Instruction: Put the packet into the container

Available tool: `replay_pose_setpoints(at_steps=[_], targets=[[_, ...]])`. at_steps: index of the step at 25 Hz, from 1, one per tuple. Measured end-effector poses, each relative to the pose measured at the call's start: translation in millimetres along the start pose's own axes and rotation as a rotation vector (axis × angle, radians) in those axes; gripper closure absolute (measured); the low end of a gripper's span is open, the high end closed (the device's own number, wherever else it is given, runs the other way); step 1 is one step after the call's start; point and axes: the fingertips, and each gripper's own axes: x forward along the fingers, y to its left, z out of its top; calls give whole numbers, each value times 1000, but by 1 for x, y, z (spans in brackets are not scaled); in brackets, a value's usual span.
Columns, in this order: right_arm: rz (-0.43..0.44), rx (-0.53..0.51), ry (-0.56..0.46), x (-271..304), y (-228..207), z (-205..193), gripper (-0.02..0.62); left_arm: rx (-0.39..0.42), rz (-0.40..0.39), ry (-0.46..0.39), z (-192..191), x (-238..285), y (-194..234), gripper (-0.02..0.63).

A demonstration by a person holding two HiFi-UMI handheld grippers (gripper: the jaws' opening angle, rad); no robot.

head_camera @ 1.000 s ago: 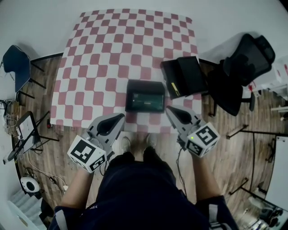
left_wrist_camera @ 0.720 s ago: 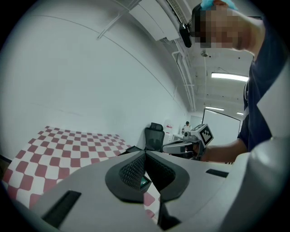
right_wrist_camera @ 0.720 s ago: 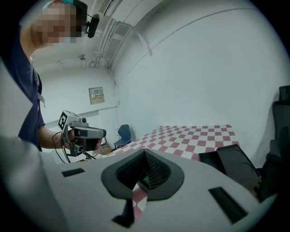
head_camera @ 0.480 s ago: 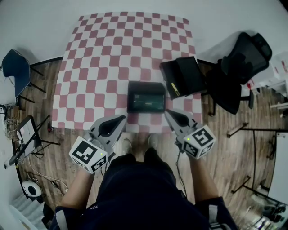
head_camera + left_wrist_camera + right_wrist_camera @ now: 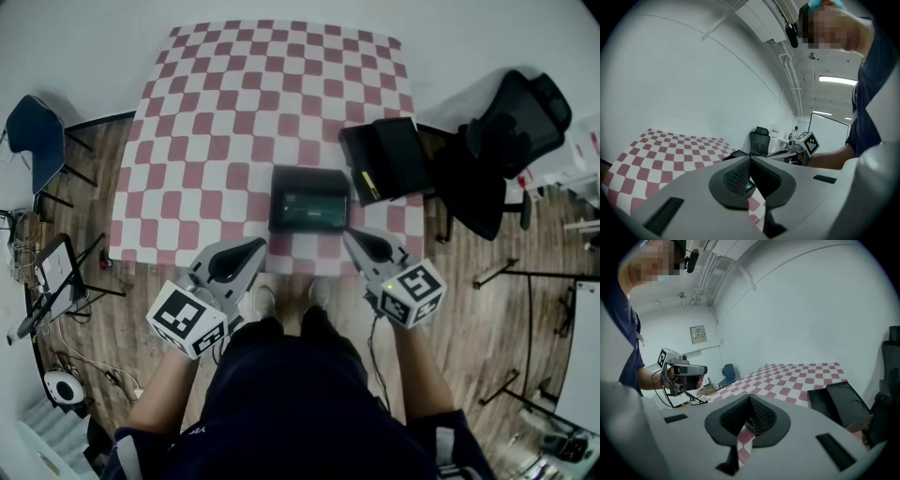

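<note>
A black rectangular container (image 5: 308, 199) sits on the checkered table (image 5: 225, 112) near its front edge, and a dark, green-tinted packet (image 5: 307, 205) lies flat inside it. My left gripper (image 5: 260, 243) hovers just off the front edge, left of the container, jaws shut and empty. My right gripper (image 5: 348, 233) hangs at the container's near right corner, also shut on nothing. In the left gripper view the pads (image 5: 738, 176) meet at the tip of the left gripper (image 5: 750, 159). The right gripper (image 5: 750, 397) shows closed pads too.
A second black tray or lid (image 5: 385, 159) with a yellow strip lies at the table's right edge, also in the right gripper view (image 5: 841, 401). A black office chair (image 5: 511, 122) stands to the right, a blue chair (image 5: 36, 141) and a stand (image 5: 56, 281) to the left.
Hardly anything: both grippers stay shut at the table's front edge, the left one drifting slightly right. The view itself shifts a little.
</note>
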Motion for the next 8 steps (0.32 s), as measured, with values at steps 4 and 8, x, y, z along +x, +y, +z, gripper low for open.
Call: replay_pose_setpoints(at_steps=[4, 8], targets=[[9, -3, 2, 1, -2, 1, 580, 0, 1, -1, 1, 3, 0, 580], [17, -4, 2, 1, -4, 4, 580, -1, -1, -1, 3, 9, 0, 580]])
